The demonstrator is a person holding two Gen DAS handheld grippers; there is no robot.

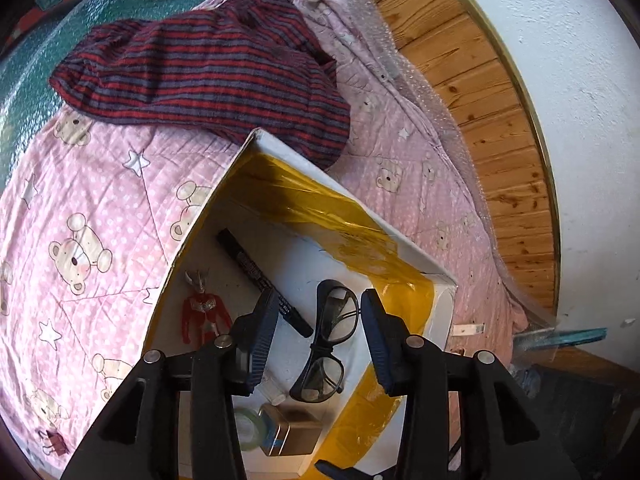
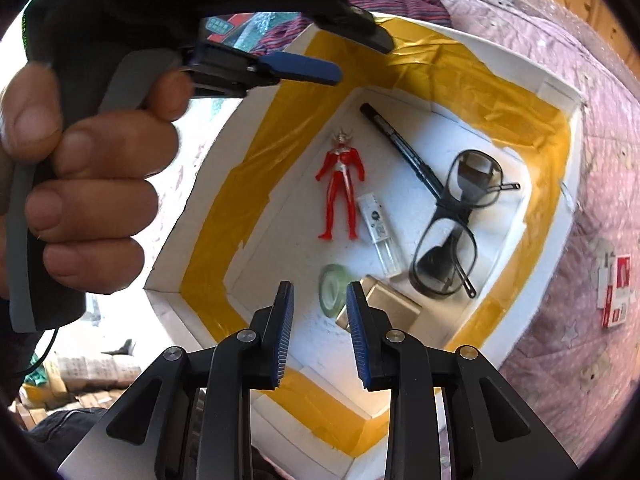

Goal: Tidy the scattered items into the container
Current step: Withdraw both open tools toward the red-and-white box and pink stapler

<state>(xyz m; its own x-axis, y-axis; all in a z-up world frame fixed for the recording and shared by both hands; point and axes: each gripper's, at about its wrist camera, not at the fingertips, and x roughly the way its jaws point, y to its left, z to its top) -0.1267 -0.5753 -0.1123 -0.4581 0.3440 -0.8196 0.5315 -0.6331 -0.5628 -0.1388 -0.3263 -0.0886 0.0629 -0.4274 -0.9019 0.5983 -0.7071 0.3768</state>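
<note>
Both grippers hang over the white foam box point(image 2: 558, 216) on the bed, the left gripper point(image 1: 320, 320) and right gripper point(image 2: 320, 320) each with fingers apart and holding nothing. In the box lie the glasses point(image 2: 452, 220), black marker point(image 2: 400, 148), red figure point(image 2: 342, 188), tape roll point(image 2: 332, 286) and a small metal tin point(image 2: 396, 308). A red-and-white packet point(image 2: 616, 292) sits out on the quilt point(image 1: 100, 200) to the right, and I'd worry that reaching for it could clip the thin box wall, or that dropping it in could land it on the glasses.

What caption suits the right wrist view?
Open right gripper above white box holding glasses, pen and toy figure.
</note>
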